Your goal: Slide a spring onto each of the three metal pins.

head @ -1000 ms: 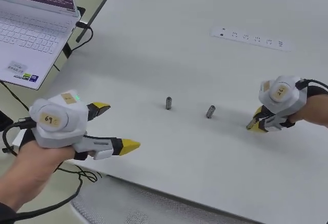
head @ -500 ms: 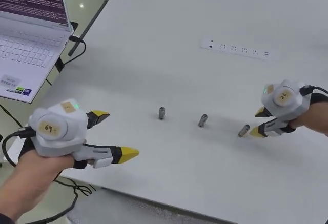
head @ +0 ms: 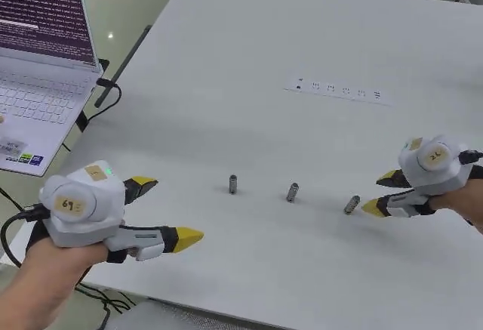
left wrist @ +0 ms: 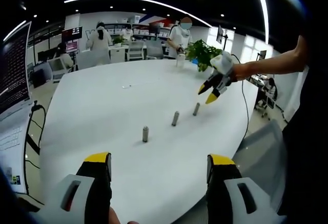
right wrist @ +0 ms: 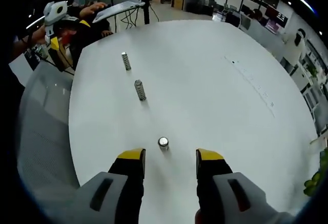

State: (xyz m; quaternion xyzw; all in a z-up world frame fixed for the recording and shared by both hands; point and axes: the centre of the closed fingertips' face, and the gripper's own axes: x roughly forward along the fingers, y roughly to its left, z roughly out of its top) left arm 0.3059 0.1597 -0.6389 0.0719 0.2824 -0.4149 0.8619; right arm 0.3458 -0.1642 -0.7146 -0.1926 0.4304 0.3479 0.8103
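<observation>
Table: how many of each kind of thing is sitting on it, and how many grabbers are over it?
spring-covered pins: 3
power strip: 1
grabbers, the left gripper and the right gripper: 2
Total: 6

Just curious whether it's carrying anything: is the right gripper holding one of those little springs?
No, the right gripper is open and empty; the nearest spring stands on the table just ahead of its tips.
</observation>
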